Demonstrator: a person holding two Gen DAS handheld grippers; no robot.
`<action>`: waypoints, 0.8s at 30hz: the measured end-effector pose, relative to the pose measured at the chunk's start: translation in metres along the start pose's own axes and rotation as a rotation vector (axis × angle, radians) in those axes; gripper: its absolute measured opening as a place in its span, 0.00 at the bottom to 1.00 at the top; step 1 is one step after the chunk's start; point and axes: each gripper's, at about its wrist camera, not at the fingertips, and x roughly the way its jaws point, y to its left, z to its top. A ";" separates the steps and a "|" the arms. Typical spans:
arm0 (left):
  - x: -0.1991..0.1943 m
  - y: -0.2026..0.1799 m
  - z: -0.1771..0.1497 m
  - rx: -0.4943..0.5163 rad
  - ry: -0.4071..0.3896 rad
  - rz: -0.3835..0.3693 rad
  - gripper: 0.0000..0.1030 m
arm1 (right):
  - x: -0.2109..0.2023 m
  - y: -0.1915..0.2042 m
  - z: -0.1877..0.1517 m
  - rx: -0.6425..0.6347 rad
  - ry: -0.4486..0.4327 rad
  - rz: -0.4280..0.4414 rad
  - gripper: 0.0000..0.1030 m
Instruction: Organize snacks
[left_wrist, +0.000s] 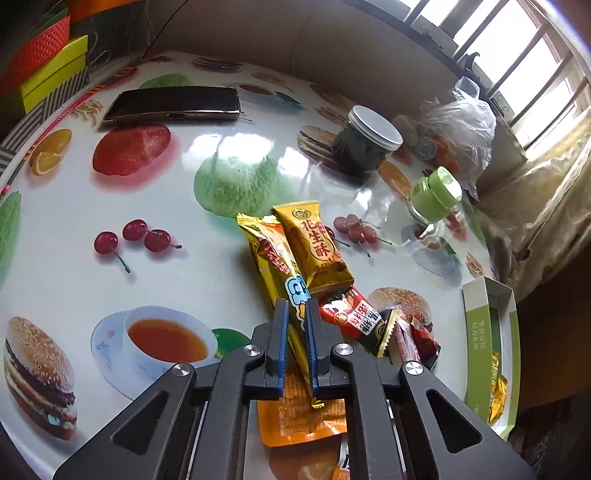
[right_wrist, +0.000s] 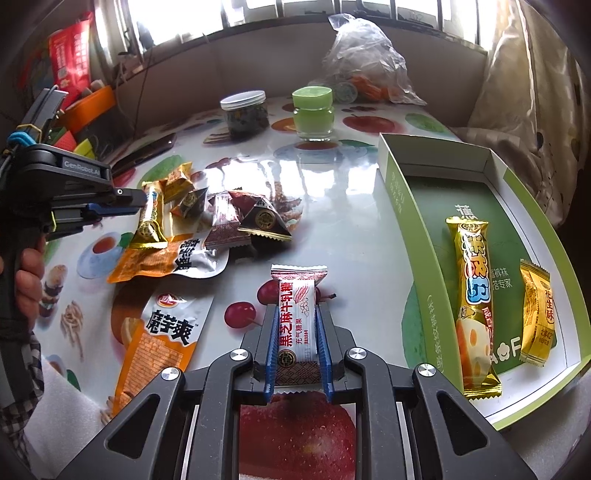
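1. Underneath everything lies a glossy table (left_wrist: 155, 192) printed with fruit, burgers and a teacup; a barred window (left_wrist: 517, 55) fills the upper right of the left wrist view and the top of the right wrist view.
2. Only the left wrist view shows a dark phone (left_wrist: 173, 104) at upper left, lying flat near stacked orange and yellow boxes (left_wrist: 48, 62).
3. Only the right wrist view shows the inside of the green tray (right_wrist: 402, 206) at right: a long gold bar (right_wrist: 476, 306) and a small gold sweet (right_wrist: 535, 317) lie in it side by side.
4. The left gripper (left_wrist: 296, 321) is clenched on a gold snack bar (left_wrist: 271, 254), its blue pads (left_wrist: 282, 332) pressing the wrapper from both sides; the bar's far end rests among the pile at frame centre. No earlier view is given.
5. The right gripper (right_wrist: 295, 339) grasps a white nougat bar (right_wrist: 297, 317) at lower centre, held upright between the fingers, just left of the tray.
6. Beside the gold snack bar lie a gold peanut sweet (left_wrist: 317, 247), a red packet (left_wrist: 354, 317) and an orange pouch (left_wrist: 295, 417), partly hidden by the gripper.
7. Farther back stand a dark jar (left_wrist: 364, 144), a green-lidded jar (left_wrist: 436, 195) and a clear plastic bag (left_wrist: 461, 125).
8. At left in the right wrist view, a hand (right_wrist: 27, 284) holds the other gripper.
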 end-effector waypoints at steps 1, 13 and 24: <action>0.002 0.000 0.000 -0.006 0.006 -0.014 0.09 | 0.000 0.000 0.000 0.000 0.000 0.002 0.17; 0.019 -0.021 -0.003 0.078 0.058 0.097 0.47 | 0.000 -0.004 -0.001 0.020 -0.002 0.017 0.17; 0.021 -0.031 -0.016 0.240 0.027 0.282 0.47 | -0.001 -0.012 -0.001 0.052 -0.009 0.050 0.18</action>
